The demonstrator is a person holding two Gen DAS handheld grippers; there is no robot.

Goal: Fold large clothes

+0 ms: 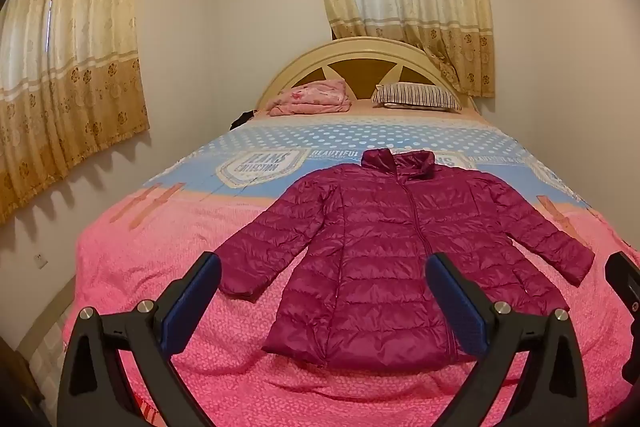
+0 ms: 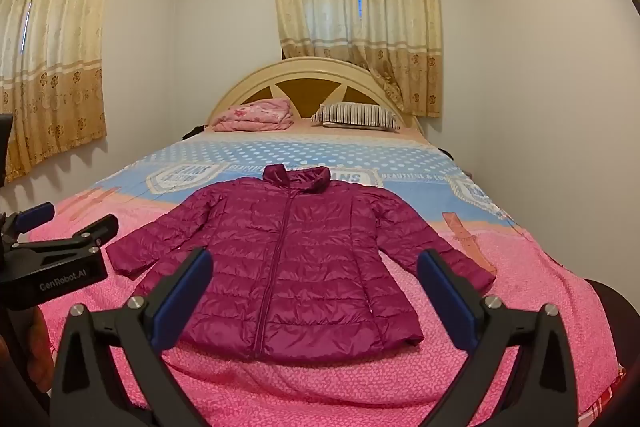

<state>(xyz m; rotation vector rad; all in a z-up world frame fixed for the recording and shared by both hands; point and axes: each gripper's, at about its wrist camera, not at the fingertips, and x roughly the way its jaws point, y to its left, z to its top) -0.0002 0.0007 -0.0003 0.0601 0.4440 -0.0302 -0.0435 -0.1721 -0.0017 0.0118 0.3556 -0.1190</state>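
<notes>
A magenta quilted puffer jacket [image 1: 392, 251] lies flat on the bed, zipped, front up, collar toward the headboard and both sleeves spread out. It also shows in the right wrist view [image 2: 288, 267]. My left gripper [image 1: 322, 267] is open and empty, held above the bed near the jacket's hem. My right gripper [image 2: 314, 263] is open and empty, also above the hem end. The left gripper [image 2: 64, 223] shows at the left edge of the right wrist view, to the left of the jacket's sleeve.
The bed [image 1: 132, 267] has a pink and blue cover. A folded pink blanket [image 1: 308, 99] and a striped pillow [image 1: 416, 95] lie by the headboard [image 1: 360, 47]. Curtained windows are on the left wall and behind the bed. A white wall runs along the right side.
</notes>
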